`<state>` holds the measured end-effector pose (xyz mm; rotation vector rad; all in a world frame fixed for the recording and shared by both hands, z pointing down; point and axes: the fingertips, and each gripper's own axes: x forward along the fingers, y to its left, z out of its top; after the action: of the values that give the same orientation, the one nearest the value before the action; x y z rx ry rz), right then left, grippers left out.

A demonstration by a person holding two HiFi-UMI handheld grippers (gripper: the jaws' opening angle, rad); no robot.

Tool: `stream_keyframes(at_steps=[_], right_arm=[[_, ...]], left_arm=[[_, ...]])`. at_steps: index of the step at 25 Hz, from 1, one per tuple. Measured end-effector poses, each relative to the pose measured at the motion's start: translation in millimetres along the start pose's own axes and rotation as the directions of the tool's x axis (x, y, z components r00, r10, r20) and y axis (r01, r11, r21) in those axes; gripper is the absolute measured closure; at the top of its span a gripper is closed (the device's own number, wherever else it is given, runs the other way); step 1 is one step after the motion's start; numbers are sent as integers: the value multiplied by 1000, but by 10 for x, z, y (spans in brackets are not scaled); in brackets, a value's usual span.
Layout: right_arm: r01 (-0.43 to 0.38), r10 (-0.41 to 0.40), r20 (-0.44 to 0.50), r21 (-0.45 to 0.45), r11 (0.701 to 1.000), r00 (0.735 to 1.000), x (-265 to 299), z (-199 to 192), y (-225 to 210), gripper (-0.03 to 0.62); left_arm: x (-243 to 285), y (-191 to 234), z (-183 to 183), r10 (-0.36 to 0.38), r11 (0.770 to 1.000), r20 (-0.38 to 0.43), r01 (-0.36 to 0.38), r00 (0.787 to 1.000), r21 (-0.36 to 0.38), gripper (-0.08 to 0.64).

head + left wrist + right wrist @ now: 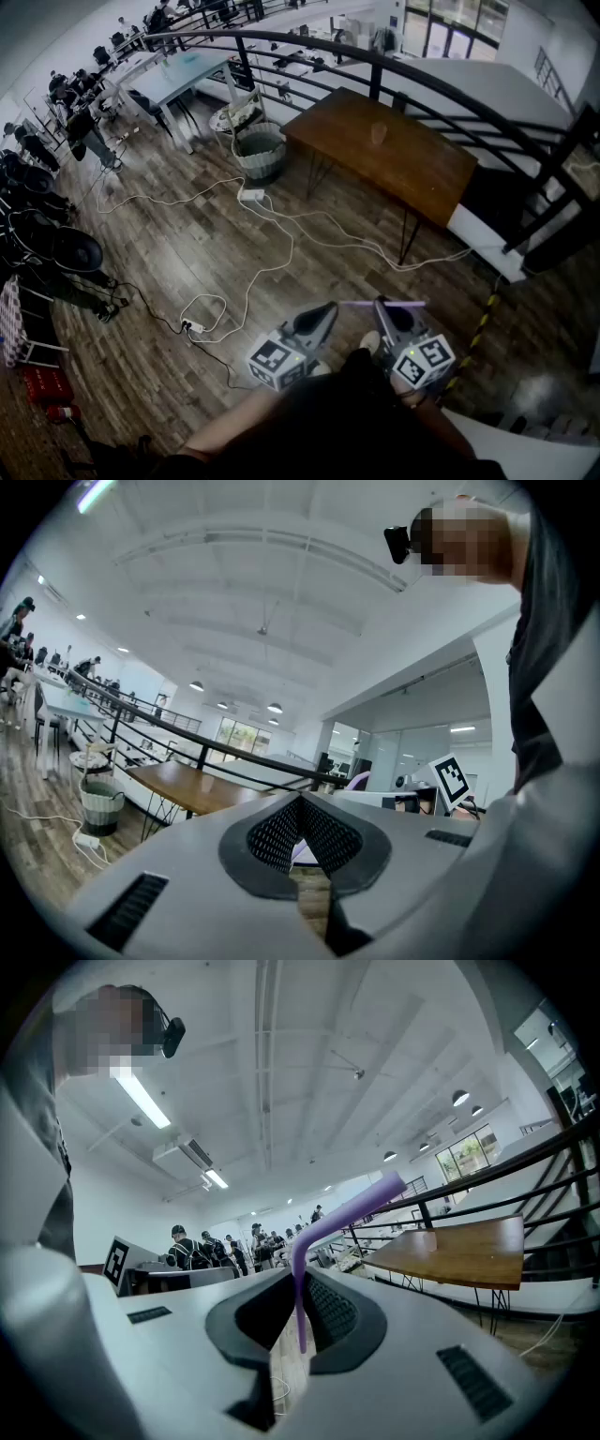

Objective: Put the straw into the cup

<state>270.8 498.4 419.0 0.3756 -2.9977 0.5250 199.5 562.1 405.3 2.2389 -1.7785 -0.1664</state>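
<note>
Holding the straw (342, 1213) clenched in your right gripper (298, 1283) fingers; left gripper (300, 803) fingers closed, empty. Cup (378, 133) stands on the far surface (427, 178), well apart. Risk: the thin straw pivots in the grip and misses the rim.

Colour rundown: the straw (342, 1213) in the right gripper (380, 305) is a plain pastel purple. That one and the left gripper (329, 307) both have light grey shells, and the pads (281, 834) are near-black with a fine dotted mesh. Each marker cube (275, 361) is white with chunky black squares. Well ahead of the claws, the table (412, 159) is warm mid-brown wood on black legs, and the cup (378, 133) on it looks pale tan. The floor (187, 244) under the claws is dark brown planks. White cables (281, 225) ahead and left, black railing (309, 42) beyond, yellow-and-black striped tape (478, 333) just right of the right gripper.
</note>
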Motion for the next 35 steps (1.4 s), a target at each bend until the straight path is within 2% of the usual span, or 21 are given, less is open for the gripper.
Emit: stream_keyframes(at_steps=[12, 19, 25, 35], right_arm=[[-14, 14, -16, 10, 1000, 1000, 16, -50, -53, 554], [3, -3, -9, 7, 1000, 1000, 36, 63, -270, 554], [6, -7, 12, 15, 1000, 1000, 120, 249, -699, 554], [2, -2, 54, -11, 1000, 999, 151, 783, -1855, 554]], left_arm=[[43, 43, -71, 22, 999, -12, -22, 1000, -25, 549], [305, 38, -24, -5, 1000, -15, 5, 1000, -10, 549], [798, 113, 55, -24, 1000, -28, 24, 999, 2, 549], [2102, 131, 258, -46, 999, -11, 46, 999, 19, 549]])
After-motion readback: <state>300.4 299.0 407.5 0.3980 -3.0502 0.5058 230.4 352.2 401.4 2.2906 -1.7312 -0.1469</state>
